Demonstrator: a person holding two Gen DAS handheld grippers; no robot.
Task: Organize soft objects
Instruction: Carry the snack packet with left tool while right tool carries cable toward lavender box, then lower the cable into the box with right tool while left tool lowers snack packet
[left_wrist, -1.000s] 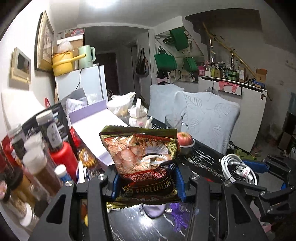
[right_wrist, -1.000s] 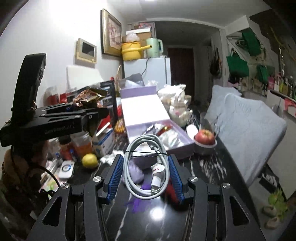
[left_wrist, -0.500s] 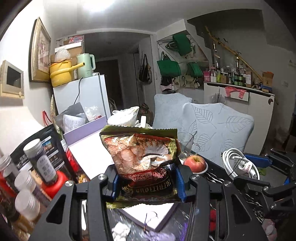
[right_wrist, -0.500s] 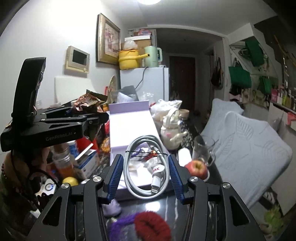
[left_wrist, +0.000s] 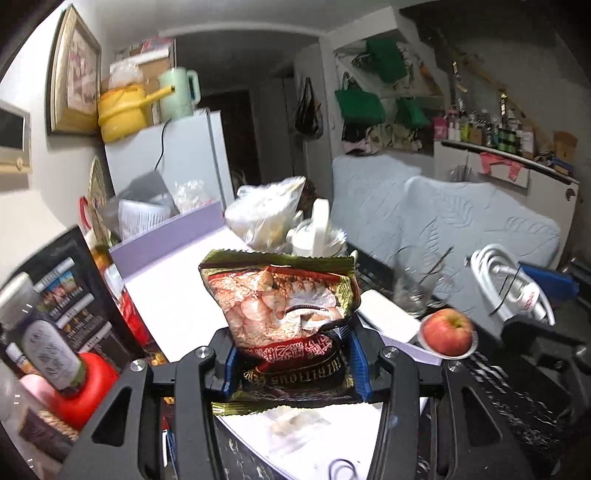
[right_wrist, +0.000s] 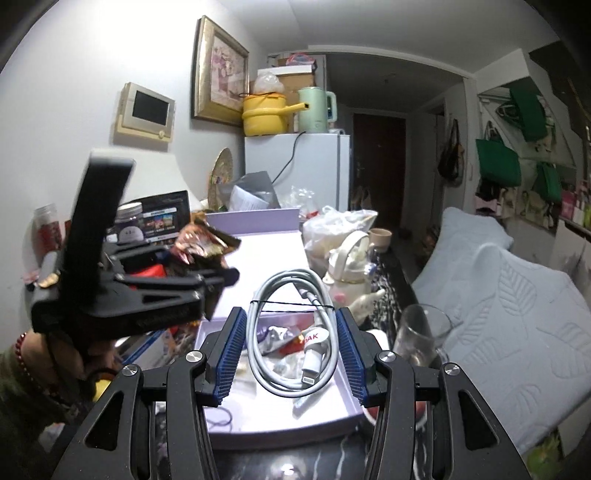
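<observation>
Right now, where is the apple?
In the left wrist view, the apple sits in a small dish at right, just beyond the snack bag, near the empty glass.

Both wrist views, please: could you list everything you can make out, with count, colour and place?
Snack bag: one, red and green foil, clamped in the left gripper.
Coiled cable: one, white, clamped in the right gripper.
Box: one, lilac, open on the dark table, small items inside.
Apple: one, red, in a small dish beside the box.
Glass: one, clear, right of the box.
Teapot: one, white, behind the box.
Fridge: one, white, back wall.
Pot: one, yellow, on the fridge.
Left gripper: black, blue pads.
Right gripper: black, blue pads.
</observation>
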